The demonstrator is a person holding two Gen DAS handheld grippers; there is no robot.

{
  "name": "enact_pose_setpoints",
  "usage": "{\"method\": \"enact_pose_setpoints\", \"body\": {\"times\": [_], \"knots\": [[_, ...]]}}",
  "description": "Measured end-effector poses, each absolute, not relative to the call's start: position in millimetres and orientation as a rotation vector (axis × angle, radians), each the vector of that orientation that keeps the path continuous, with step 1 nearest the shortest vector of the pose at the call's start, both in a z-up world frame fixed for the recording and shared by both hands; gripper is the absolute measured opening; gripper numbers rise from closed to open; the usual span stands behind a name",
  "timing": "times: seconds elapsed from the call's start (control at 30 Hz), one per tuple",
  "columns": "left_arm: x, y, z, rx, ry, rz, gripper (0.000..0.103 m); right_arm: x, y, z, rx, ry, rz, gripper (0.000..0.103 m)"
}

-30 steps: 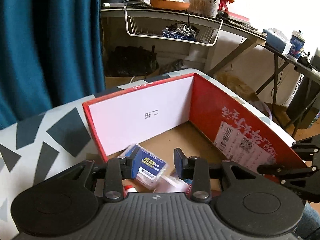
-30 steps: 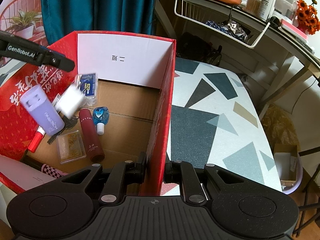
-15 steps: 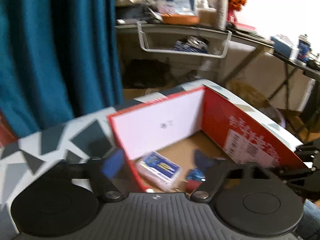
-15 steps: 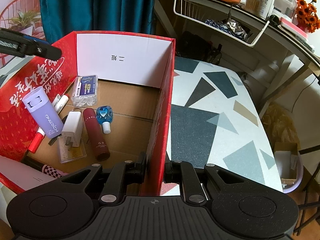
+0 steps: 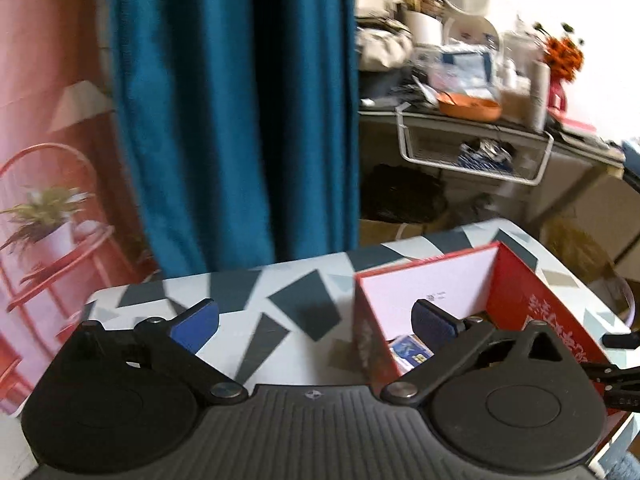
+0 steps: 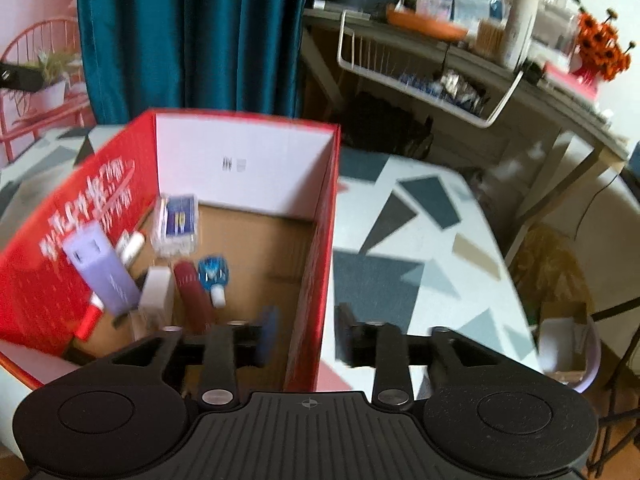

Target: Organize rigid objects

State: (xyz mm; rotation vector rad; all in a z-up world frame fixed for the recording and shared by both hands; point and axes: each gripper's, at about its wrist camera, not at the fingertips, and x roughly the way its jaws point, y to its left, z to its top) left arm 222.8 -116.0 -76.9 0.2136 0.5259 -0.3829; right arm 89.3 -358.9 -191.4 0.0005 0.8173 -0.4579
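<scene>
Left gripper [image 5: 316,320] spread wide, empty, jaws just opening. Right gripper [image 6: 306,338] part-open, just opening, astride the red cardboard box [image 6: 324,240] wall, pads clear. Glossy rectangular pack [image 6: 178,220] at 11 o'clock inside.

- Your left gripper [image 5: 314,322]: jaws spread wide, having just been opening; nothing between the blue pads [image 5: 196,326]. It is tilted moderately downward.
- Your right gripper [image 6: 306,334]: jaws partly apart, having just been opening; a wall of the red box [image 6: 320,264] stands in the gap, neither pad pressing it. It is pitched more steeply downward.
</scene>
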Motion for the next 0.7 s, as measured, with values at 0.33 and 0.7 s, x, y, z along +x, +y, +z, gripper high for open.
{"method": "enact_pose_setpoints", "body": {"times": [0.33,0.7], "knots": [[160.9,-55.6,-14.2,0.052,0.470,-0.294,0.103,54.5,-318.5,-86.4,0.000,0.574,-0.408,0.103],[47.9,-21.4,27.8,0.101,0.312,-0.185,0.103,7.4,-234.7,0.2,-0.027,0.363,-0.347,0.103]]}}
